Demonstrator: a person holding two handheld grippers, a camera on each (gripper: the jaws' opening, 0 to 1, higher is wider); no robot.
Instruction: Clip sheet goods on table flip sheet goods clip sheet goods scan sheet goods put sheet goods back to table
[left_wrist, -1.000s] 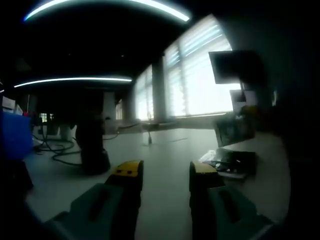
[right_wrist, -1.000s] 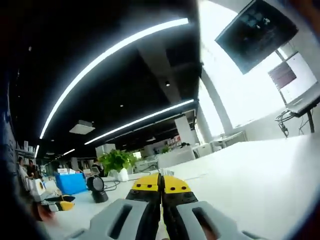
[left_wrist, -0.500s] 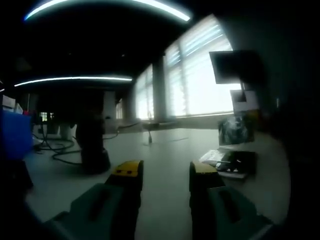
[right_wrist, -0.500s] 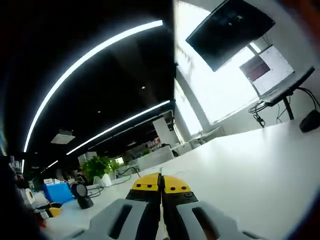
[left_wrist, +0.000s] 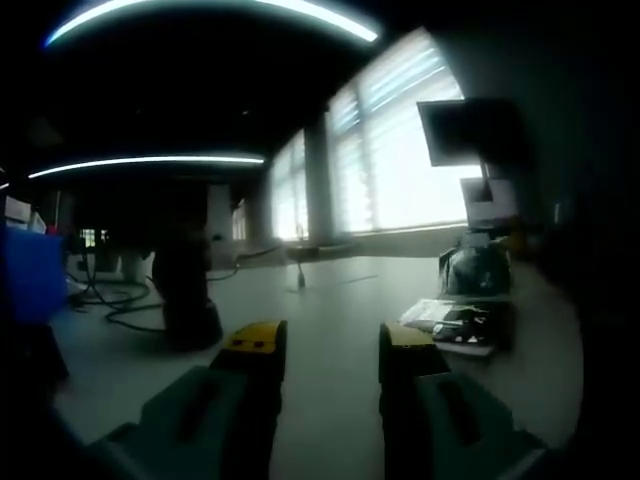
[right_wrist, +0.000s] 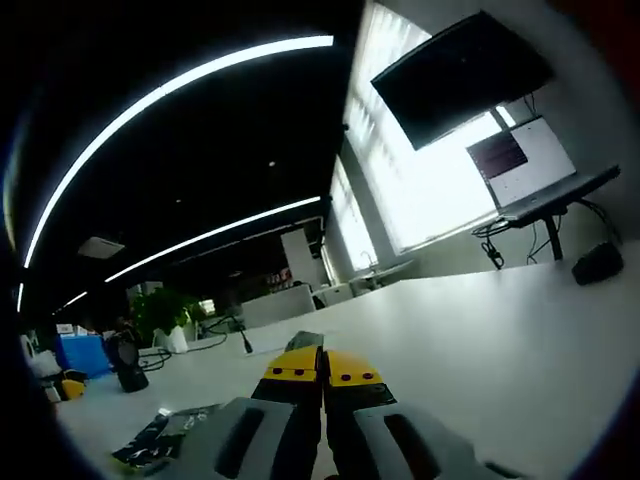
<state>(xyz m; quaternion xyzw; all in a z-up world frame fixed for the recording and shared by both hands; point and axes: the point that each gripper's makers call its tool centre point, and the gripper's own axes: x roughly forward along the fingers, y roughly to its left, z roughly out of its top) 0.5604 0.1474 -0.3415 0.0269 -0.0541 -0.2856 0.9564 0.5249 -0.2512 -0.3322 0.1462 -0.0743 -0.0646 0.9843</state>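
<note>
**Right jaws pinched on a thin sheet, left jaws parted over the table**

In my right gripper view, a thin dark edge of the sheet goods (right_wrist: 305, 341) pokes up just behind my yellow tips; my right gripper (right_wrist: 322, 367) has its jaws pressed together with no gap, apparently nipping that sheet. More sheet goods lie flat as a dark, glossy pile (right_wrist: 165, 437) on the white table (right_wrist: 500, 340), low and to the left of my right jaws. In my left gripper view, a similar stack of flat packets (left_wrist: 455, 325) rests on the table to the right of my jaws, with a dark rounded object just behind it that I cannot identify.

My left gripper (left_wrist: 328, 345) points level along the tabletop, its jaws released and well apart, with bare table showing between them and nothing held. My right gripper is held low over the table, aimed across it toward the bright windows (right_wrist: 420, 190).

Farther out, a black scanner stand (left_wrist: 185, 290) rises left of my left jaws, with cables beside it. A dark wall monitor (right_wrist: 460, 75) hangs upper right in my right gripper view, above a laptop (right_wrist: 540, 165) on a stand.
</note>
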